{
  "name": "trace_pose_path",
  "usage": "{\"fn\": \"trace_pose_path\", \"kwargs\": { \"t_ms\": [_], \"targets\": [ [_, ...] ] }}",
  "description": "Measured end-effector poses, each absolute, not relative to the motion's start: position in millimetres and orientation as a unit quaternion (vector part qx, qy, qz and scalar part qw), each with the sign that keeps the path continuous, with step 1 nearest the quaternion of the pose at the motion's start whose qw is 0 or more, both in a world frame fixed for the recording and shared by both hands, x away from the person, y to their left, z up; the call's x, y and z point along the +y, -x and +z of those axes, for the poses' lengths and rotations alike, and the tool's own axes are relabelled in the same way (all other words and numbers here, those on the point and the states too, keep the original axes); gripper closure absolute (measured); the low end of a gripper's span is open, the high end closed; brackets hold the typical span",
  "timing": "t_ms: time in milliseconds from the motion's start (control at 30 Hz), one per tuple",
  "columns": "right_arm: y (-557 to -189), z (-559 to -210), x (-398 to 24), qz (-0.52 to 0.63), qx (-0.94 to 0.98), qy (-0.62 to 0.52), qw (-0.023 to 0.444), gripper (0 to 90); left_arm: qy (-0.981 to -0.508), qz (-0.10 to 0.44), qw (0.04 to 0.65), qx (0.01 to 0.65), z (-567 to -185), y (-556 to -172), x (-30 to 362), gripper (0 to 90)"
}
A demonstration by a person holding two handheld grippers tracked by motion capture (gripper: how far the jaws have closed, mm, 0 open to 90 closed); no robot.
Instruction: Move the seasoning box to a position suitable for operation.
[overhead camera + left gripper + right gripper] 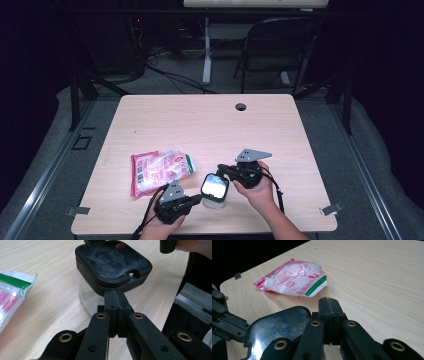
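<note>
Clear-walled jar [214, 192] with a black lid [113, 263] is stood at the counter's [210, 125] near edge, flanked by left tool [196, 200] and right tool [221, 171], both pressed together, empty. It could be tipped if nudged sideways.

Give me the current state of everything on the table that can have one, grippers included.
Clear square container with black lid: upright on the table, lid on.
Pink, white and green plastic bag: lying flat, apart from the container; whether it is sealed I cannot tell.
Left gripper: jaws shut, tips against the lid's near edge; nothing visibly between the pads.
Right gripper: jaws shut, beside the lid's edge.
</note>
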State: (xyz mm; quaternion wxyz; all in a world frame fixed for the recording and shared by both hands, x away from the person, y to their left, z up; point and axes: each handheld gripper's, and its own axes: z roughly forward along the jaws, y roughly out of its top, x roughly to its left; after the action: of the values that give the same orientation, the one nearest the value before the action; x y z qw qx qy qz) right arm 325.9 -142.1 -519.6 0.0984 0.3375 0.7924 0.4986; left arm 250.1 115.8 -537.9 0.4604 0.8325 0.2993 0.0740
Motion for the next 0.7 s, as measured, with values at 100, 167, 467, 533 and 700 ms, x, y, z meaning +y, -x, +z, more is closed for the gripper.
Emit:
{"fn": "trace_pose_path", "kwargs": {
  "t_ms": [100,167,467,533,700],
  "targets": [
    [-326.1,-519.7,-142.5,0.498,0.792,-0.338,0.098,90.0,-0.833,0.076,0.46,0.299,-537.5,-250.1,115.5,89.5],
    [-326.1,-519.8,-142.6,0.499,0.792,-0.338,0.098,90.0,-0.829,0.073,0.466,0.299,-536.4,-249.9,115.9,89.5],
    [-324.8,-519.1,-142.9,0.496,0.793,-0.339,0.1,90.0,-0.826,0.082,0.473,0.297,-532.5,-252.5,115.1,88.6],
    [-323.4,-518.6,-143.5,0.494,0.793,-0.341,0.104,89.5,-0.825,0.085,0.474,0.296,-531.1,-253.2,114.5,88.3],
    [-316.8,-516.6,-147.1,0.493,0.796,-0.334,0.107,86.3,-0.822,0.091,0.477,0.296,-528.8,-255.3,113.9,85.5]
  ]
}}
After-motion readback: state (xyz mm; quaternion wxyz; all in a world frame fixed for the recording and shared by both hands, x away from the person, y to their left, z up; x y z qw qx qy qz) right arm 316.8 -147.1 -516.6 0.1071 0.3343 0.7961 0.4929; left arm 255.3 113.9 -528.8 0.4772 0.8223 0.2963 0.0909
